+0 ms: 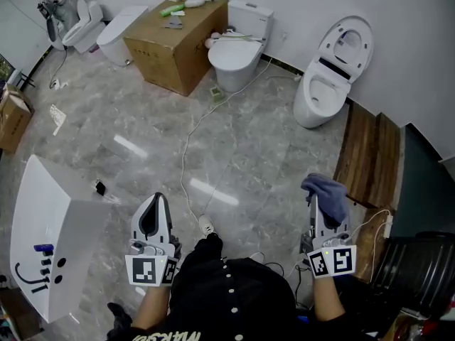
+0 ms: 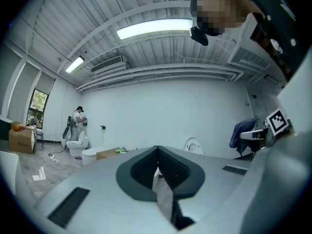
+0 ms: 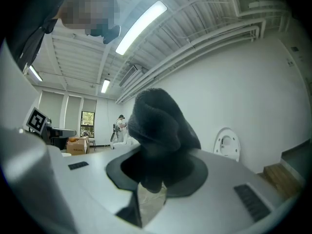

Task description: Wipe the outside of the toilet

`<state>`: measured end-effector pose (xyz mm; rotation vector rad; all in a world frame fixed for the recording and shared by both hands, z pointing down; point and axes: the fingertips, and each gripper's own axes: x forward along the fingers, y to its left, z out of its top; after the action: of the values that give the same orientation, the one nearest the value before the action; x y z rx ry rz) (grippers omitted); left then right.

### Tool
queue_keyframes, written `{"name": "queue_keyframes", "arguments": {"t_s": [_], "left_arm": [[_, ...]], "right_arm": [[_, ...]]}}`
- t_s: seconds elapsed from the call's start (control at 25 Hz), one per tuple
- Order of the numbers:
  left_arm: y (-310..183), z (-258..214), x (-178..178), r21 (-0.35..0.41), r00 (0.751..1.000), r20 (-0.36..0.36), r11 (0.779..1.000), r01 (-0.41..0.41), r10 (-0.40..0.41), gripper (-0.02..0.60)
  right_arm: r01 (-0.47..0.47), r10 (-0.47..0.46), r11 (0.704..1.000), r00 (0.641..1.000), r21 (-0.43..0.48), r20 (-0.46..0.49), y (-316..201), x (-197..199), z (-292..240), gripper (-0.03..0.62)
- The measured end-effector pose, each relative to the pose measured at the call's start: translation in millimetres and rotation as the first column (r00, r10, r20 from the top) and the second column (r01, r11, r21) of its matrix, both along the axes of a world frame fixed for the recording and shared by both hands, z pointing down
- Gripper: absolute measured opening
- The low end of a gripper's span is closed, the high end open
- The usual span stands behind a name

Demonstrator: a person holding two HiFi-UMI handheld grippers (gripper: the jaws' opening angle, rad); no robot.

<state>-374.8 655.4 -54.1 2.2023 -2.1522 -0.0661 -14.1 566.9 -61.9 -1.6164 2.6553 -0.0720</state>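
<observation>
**Head view:** L gripper (image 1: 157,203) is hanging over the marble floor (image 1: 142,141). R gripper (image 1: 313,206) is carrying a blue cloth (image 1: 327,194). Toilet (image 1: 328,84), lid up, is standing by the far wall, well apart from both grippers. 2nd toilet (image 1: 238,52) is sitting just beside a cardboard box (image 1: 174,38).

**Left gripper view:** jaws are pressing together w/ nothing btwn them. Toilet (image 2: 193,145) is showing far off.

**Right gripper view:** jaws are clamping the blue cloth (image 3: 158,130), which is bunching up above them. Toilet (image 3: 226,145) is standing far off, at right.
</observation>
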Motion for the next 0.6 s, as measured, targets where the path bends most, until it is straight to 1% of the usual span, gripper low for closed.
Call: {"name": "queue_keyframes", "arguments": {"t_s": [0.36, 0.48, 0.6], "left_arm": [[-43, -11, -76, 0.032, 1.0, 0.012, 0.999, -0.005, 0.005, 0.011], [-51, -14, -98, 0.038, 1.0, 0.017, 0.999, -0.012, 0.012, 0.011], [-56, -15, -120, 0.031, 1.0, 0.024, 1.0, 0.0, -0.001, 0.011]], "right_arm": [[-0.02, 0.019, 0.999, 1.0, 0.042, 0.013, -48, -71, -12, 0.095], [-0.016, 0.016, 0.998, 1.0, 0.054, 0.01, -55, -95, -17, 0.095], [0.0, 0.001, 0.998, 1.0, 0.069, -0.007, -61, -118, -22, 0.095]]}}
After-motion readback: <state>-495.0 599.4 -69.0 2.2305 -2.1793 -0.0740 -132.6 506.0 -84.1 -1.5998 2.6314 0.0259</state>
